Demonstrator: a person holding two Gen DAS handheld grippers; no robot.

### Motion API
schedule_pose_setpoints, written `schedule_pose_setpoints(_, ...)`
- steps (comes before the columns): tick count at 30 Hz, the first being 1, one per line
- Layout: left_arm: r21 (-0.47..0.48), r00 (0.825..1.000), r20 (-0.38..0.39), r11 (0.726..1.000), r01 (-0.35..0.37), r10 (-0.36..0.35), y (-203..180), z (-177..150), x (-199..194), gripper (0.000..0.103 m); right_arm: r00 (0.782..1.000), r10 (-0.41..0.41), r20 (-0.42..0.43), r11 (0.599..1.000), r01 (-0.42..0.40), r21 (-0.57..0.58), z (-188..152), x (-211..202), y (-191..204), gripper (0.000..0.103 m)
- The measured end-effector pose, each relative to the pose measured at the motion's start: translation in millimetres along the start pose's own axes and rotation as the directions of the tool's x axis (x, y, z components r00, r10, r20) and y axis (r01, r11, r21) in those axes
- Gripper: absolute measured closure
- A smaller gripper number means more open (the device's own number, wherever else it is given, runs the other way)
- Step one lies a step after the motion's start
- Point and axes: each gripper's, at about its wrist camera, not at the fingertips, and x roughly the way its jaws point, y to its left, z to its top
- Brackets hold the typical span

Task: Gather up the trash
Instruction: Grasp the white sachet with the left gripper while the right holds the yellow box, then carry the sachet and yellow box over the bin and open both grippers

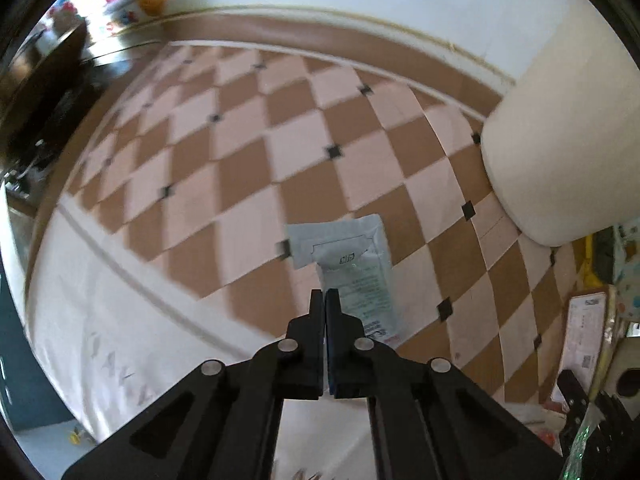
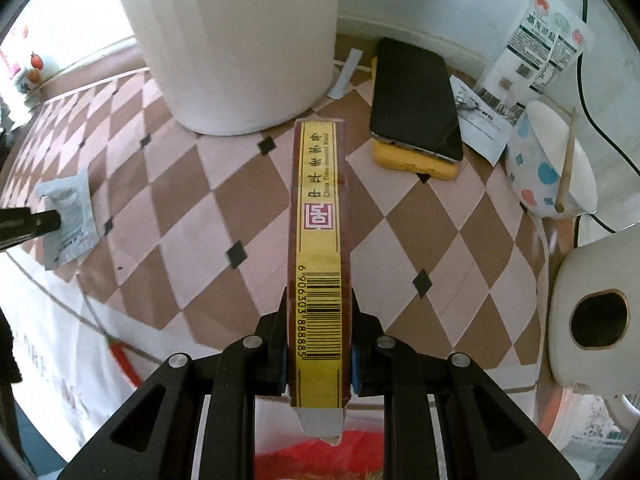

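Observation:
A grey-white sachet [image 1: 352, 256] hangs over the checkered tablecloth [image 1: 248, 152], sharp against the blurred tiles. My left gripper [image 1: 324, 294] is shut, its jaws pressed together on the sachet's near edge. The right wrist view shows that sachet [image 2: 68, 216] at the far left with the left gripper's fingertips [image 2: 50, 220] on it. My right gripper [image 2: 319, 304] is shut on a long yellow-and-brown carton [image 2: 320, 208] with a barcode. The carton points away over the table, and its torn flap hangs at the near end.
A tall white container [image 2: 240, 40] stands at the back. Right of it, a dark phone [image 2: 416, 92] lies on a yellow block. Further right are a spotted bowl [image 2: 540, 168] with a chopstick, printed packets [image 2: 536, 40] and a white box with a hole [image 2: 596, 316]. Something red [image 2: 312, 456] lies below the carton.

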Motion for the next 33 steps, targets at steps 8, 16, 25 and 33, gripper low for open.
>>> schedule_pose_setpoints(8,-0.122,0.992,0.124,0.992,0.038,-0.022,105,-37,-92,0.103,0.995,0.084,0.062,0.992,-0.078,-0.095,-16,-55,57,0.081)
schedule_pose_setpoints(16,-0.299,0.986,0.167,0.954,0.022,0.029,243,-124,-151,0.103,0.96,0.269,0.083,0.935,-0.239,-0.264,-51,-124,182,0.081)
schedule_pose_setpoints(25,-0.554,0.984,0.061,0.826,-0.105,0.166,439,-267,-146,0.103,0.881,0.461,-0.106,0.741,-0.448,-0.5,-170,-160,383,0.081)
schedule_pose_setpoints(33,-0.725,0.99,-0.113,0.675,-0.139,0.083,580,-381,-15,0.103,0.797,0.44,-0.413,0.553,-0.603,-0.575,-332,-70,564,0.081)
